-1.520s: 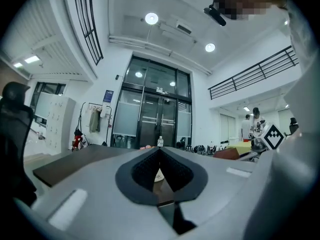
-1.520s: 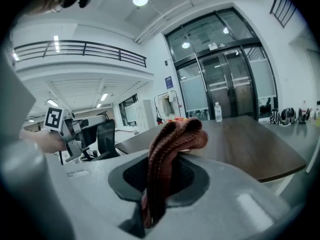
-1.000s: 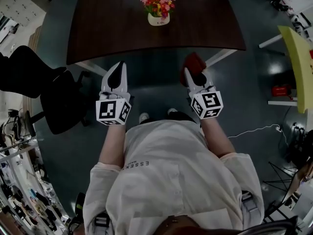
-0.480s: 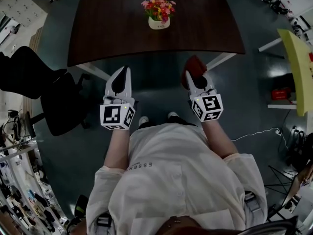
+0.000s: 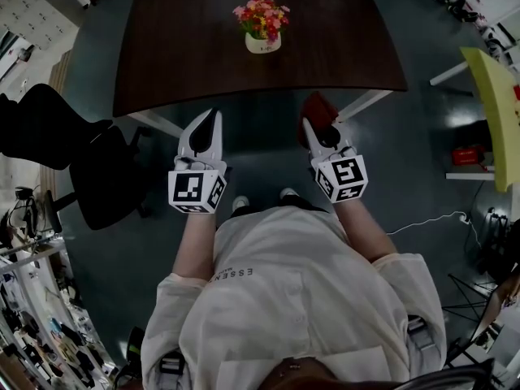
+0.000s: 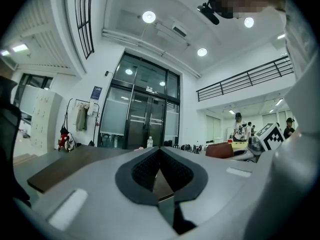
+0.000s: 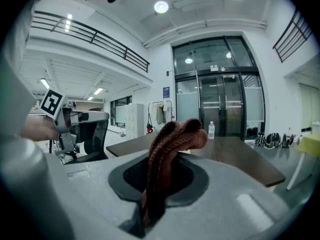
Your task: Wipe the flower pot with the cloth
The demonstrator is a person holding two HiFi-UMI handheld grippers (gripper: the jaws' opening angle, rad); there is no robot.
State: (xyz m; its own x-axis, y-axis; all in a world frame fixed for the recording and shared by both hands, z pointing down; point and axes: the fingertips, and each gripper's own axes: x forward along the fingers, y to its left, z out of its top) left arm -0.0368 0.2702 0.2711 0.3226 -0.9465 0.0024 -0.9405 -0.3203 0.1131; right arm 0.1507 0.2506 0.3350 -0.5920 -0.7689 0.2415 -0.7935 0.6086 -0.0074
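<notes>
right gripper point(image 5: 314, 128) clamps the red cloth point(image 5: 321, 106), left gripper point(image 5: 212, 120) closed, empty; unsteadied, the light flower pot point(image 5: 263, 43) could tip under wiping

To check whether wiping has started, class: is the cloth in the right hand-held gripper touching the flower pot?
Apart. The head view shows the cloth near the table edge, with bare tabletop between it and the flower pot.

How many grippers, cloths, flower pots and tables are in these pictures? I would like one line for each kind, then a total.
2 grippers: left gripper, right gripper
1 cloth, held in the right gripper
1 flower pot
1 table
Total: 5
</notes>
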